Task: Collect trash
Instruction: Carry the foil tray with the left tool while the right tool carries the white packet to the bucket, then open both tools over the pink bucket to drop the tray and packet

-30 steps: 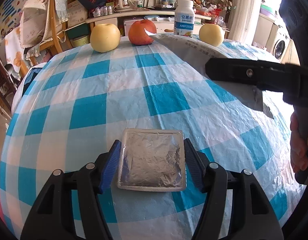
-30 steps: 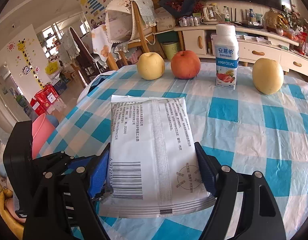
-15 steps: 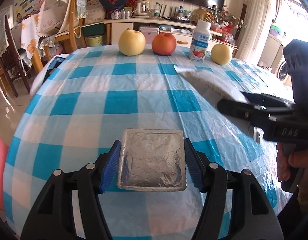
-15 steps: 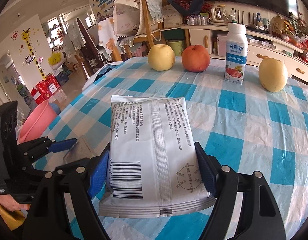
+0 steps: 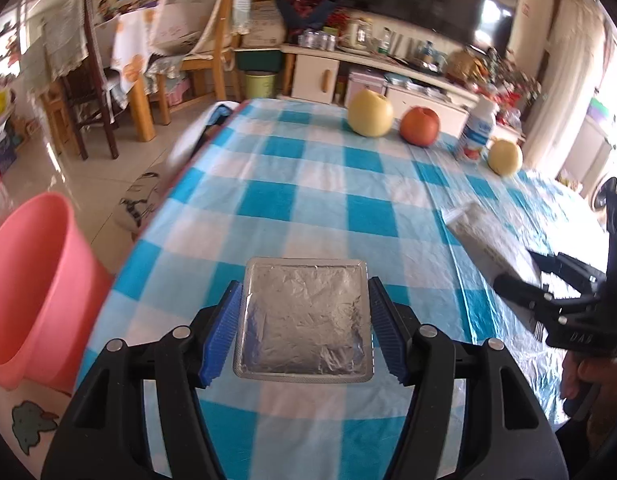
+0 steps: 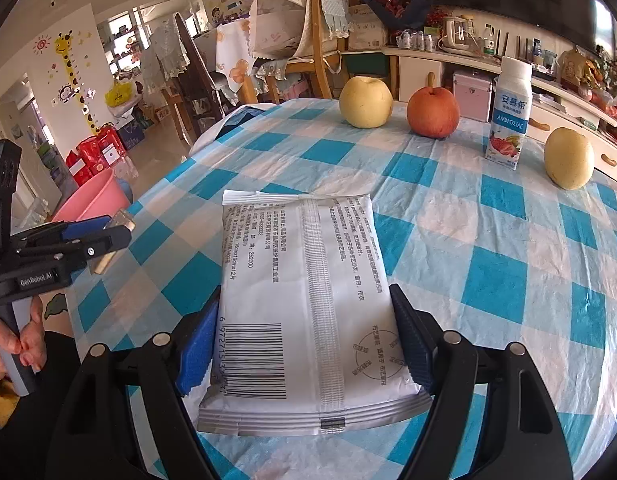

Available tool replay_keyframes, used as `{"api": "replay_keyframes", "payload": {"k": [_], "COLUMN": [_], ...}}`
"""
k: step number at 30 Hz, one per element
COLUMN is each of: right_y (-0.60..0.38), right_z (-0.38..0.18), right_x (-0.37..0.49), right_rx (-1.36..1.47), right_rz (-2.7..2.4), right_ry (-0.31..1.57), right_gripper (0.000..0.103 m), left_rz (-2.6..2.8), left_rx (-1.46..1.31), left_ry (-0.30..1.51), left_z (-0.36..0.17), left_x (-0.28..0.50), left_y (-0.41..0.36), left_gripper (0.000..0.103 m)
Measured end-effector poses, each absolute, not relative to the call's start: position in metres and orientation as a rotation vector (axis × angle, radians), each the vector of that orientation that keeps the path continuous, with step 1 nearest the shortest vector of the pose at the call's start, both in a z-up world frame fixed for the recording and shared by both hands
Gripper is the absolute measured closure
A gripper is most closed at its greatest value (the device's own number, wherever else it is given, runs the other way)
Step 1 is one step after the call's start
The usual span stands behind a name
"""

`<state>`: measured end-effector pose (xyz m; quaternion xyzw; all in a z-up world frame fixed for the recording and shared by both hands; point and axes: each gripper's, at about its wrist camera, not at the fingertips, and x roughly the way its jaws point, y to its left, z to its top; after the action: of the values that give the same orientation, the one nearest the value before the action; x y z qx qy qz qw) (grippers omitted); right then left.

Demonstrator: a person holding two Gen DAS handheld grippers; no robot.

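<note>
Carrying both pieces: left gripper (image 5: 304,328) jaws clamp foil tray (image 5: 304,320), right gripper (image 6: 304,356) jaws clamp packet (image 6: 304,304); edge-only grip risks slippage short of basin (image 5: 32,280)

The bottle (image 6: 508,114) reads "AMBROSIAL", the left tongs (image 6: 108,236) "GenRobot.AI", the white packet (image 6: 308,316) "252000"

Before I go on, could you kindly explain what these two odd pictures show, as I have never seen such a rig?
A person holds a hand-held two-finger gripper in each hand; each carries a wide-angle camera looking along its fingers. In the left view, the left gripper clamps a foil tray. In the right view, the right gripper clamps a white wrapper. On the checked tablecloth stand two yellow fruits, a red apple and a yogurt bottle. A pink tub sits beside the table.
</note>
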<state>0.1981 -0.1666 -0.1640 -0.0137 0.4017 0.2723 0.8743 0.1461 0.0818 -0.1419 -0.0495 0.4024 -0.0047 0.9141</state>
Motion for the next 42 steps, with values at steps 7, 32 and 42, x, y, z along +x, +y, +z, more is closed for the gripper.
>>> {"api": "replay_keyframes", "payload": {"k": [7,32,42], "right_y": [-0.134,0.114,0.212], "right_z": [-0.162,-0.098,-0.099], "right_x": [0.188,0.169,0.183], "right_rx": [-0.017,-0.16,-0.208], "right_rz": [0.599,0.927,1.026], "right_ry": [0.863,0.815,0.829], "right_gripper": [0.025,0.025,0.025], "left_rz": [0.084,0.304,0.323], "left_rx": [-0.142,-0.25,-0.301], "left_ry": [0.775,0.729,0.752], "left_z": [-0.121,-0.126,-0.146], "left_x": [0.127,0.078,0.079], "left_y": [0.138,0.291,0.328], "left_gripper": [0.04,0.039,0.039]}}
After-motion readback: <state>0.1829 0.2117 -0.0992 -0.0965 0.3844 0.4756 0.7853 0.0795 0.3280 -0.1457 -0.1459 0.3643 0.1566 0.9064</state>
